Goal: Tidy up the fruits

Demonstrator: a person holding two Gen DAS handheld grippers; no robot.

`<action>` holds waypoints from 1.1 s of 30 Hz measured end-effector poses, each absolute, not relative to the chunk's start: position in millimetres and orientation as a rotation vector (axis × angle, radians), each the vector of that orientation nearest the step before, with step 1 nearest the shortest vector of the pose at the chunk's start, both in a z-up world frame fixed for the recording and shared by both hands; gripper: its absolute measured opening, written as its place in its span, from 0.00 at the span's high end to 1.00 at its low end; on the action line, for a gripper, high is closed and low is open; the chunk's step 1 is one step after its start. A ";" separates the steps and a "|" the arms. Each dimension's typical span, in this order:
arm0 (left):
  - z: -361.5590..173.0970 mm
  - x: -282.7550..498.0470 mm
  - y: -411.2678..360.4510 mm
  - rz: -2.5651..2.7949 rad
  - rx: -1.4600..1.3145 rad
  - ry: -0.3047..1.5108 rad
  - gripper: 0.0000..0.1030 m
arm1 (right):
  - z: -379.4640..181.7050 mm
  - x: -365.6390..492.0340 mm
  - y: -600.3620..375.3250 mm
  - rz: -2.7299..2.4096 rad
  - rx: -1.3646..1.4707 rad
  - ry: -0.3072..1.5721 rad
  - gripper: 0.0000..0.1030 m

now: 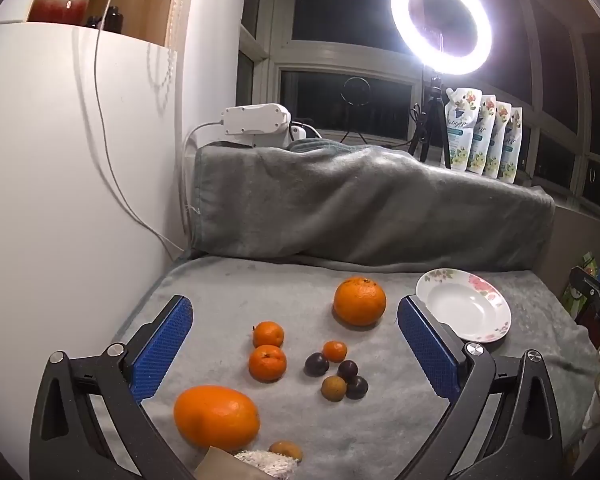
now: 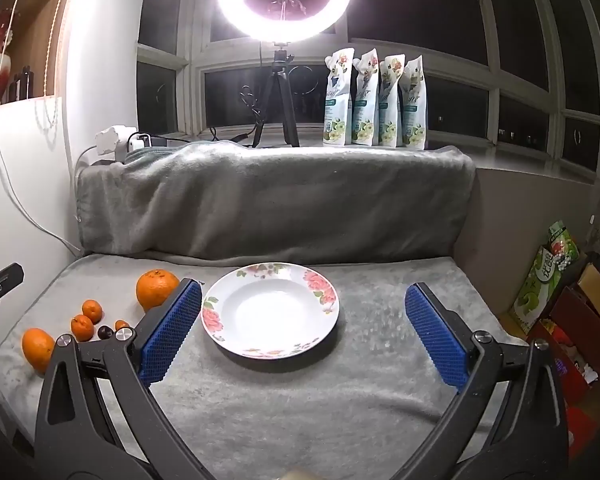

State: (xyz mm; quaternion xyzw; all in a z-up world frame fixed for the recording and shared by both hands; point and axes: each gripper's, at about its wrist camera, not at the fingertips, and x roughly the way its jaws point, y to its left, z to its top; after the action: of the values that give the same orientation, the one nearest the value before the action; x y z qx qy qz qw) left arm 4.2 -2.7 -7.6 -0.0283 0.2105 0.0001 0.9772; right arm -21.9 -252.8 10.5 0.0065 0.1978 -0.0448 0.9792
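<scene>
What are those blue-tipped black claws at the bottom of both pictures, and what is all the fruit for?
They are hand-held grippers, one in each of a person's hands, each with a camera looking along its fingers. One picture is from the left gripper, the other from the right gripper. Both stand open and hold nothing. On the grey blanket lie oranges, such as the big orange, small dark plums and an empty flowered plate. The job is to organize the fruit.

**Clearance check**

I see bare blanket (image 2: 300, 412) between me and the plate (image 2: 271, 310): open approach. Fruit cluster (image 1: 332, 368) crowds the left side. Draped ledge (image 2: 276, 200) walls off the back; boxes (image 2: 572, 320) hem the right.
</scene>
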 end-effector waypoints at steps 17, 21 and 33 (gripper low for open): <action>-8.3 6.0 -1.0 0.009 -0.054 0.426 0.01 | 9.3 -21.5 -251.4 -0.087 0.013 0.406 0.00; -8.6 6.0 -1.4 0.009 -0.052 0.426 0.01 | 7.5 -21.5 -250.6 -0.085 0.015 0.412 0.00; -7.4 5.8 -2.6 0.008 -0.051 0.425 0.01 | 7.5 -21.3 -249.8 -0.085 0.017 0.411 0.00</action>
State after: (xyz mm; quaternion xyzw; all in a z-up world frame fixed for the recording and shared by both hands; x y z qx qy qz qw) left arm 5.8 -2.6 -7.4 -0.0252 0.2111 0.0039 0.9771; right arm -21.3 -249.8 7.5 0.0083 0.2039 -0.0420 0.9781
